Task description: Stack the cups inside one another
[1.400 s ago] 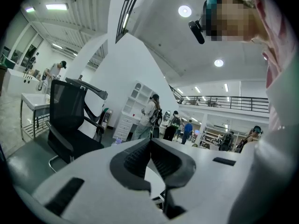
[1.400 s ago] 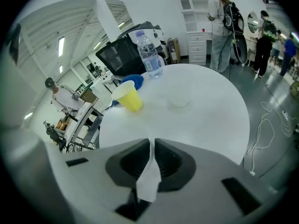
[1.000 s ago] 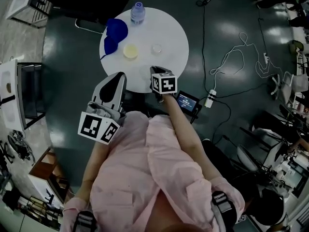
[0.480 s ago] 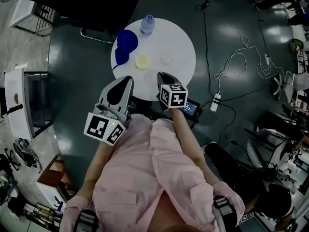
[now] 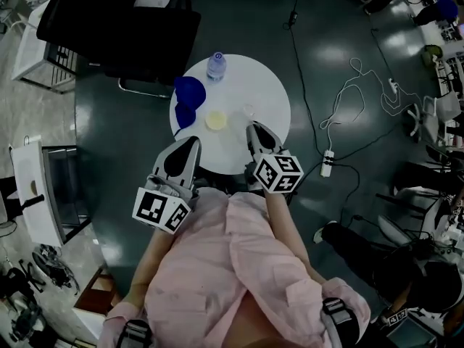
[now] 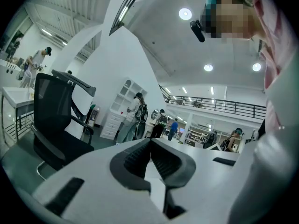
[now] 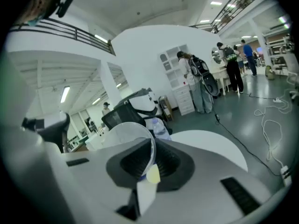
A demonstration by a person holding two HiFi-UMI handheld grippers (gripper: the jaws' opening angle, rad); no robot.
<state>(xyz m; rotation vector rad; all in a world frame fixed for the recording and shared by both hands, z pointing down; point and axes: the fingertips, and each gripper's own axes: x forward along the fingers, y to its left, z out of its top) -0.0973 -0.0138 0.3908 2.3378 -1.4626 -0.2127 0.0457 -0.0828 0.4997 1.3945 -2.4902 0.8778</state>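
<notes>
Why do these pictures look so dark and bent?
Head view: dim overall, with lamp glare on the floor and the round table brightest. Left gripper view: the wide lens bends straight lines. Right gripper view: edges darken; the clear cup looks hazy up close.

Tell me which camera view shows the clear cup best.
The right gripper view: the clear cup sits close and large, its thin wall pinched in the right gripper. The head view shows it only as a small faint ring at that gripper's tip. The left gripper view does not show it.
</notes>
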